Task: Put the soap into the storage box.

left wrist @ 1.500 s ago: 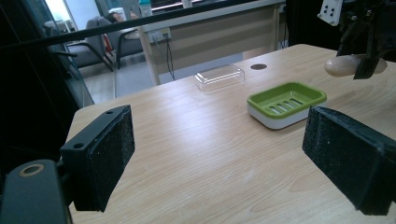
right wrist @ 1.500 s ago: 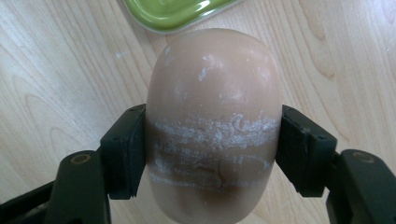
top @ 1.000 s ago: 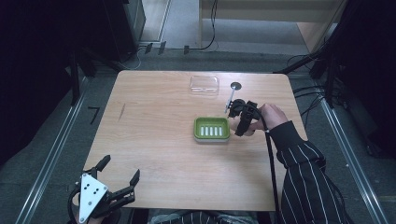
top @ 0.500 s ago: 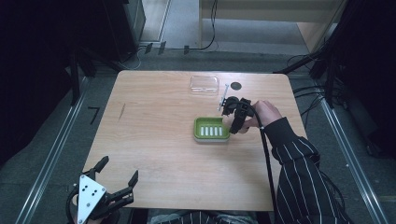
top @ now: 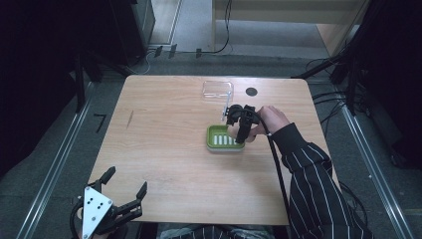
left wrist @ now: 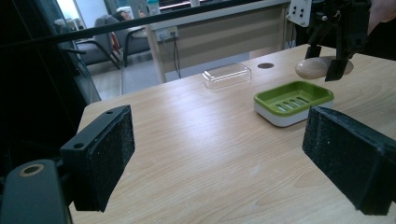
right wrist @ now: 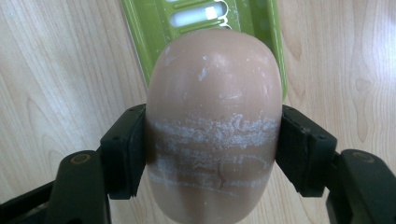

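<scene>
soap (right wrist: 215, 121): beige, white streaks | dish (top: 225, 138): green | sleeve (top: 318, 184): black, white stripes

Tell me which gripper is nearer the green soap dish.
Right. The right gripper, shut on the soap bar, hangs over the green soap dish; the left gripper is open at the table's near left edge, far from it.

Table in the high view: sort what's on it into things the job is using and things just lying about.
In use:
- bar of soap, clamped in the right gripper
- green soap dish, right under the soap

Lying about:
- clear plastic lid, farther back on the table
- left gripper, open and idle at the near edge
</scene>
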`<state>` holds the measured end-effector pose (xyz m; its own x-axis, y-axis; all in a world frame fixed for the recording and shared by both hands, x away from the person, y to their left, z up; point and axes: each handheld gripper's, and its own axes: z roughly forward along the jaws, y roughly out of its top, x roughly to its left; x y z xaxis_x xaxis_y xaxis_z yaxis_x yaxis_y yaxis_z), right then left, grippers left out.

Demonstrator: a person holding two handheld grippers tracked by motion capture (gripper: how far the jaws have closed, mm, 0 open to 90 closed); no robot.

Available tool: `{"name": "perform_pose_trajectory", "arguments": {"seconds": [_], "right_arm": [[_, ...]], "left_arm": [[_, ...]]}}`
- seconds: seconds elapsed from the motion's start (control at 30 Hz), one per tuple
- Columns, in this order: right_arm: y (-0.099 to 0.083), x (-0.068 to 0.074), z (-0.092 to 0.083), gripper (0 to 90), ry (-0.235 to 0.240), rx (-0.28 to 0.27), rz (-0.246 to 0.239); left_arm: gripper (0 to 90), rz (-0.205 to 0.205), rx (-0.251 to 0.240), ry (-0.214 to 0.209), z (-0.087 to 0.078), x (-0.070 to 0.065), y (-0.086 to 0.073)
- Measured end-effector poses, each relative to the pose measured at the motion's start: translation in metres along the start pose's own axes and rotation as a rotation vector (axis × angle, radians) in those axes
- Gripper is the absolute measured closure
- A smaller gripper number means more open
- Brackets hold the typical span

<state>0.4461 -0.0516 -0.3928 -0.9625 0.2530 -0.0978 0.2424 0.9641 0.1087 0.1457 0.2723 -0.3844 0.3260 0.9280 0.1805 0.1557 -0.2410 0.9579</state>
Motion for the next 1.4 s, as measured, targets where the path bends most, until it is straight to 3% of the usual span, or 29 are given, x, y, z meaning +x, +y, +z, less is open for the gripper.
{"name": "perform_pose_trajectory", "arguments": {"seconds": [0.7, 1.4], "right_arm": [[0.021, 0.005, 0.010, 33.6, -0.003, 0.011, -0.096], [0.027, 0.001, 0.017, 33.6, -0.003, 0.008, -0.116]], "left_arm": [[9.6, -0.003, 0.001, 0.018, -0.006, 0.001, -0.001], [9.6, -0.008, 0.005, 0.036, -0.012, 0.002, -0.003]]}}
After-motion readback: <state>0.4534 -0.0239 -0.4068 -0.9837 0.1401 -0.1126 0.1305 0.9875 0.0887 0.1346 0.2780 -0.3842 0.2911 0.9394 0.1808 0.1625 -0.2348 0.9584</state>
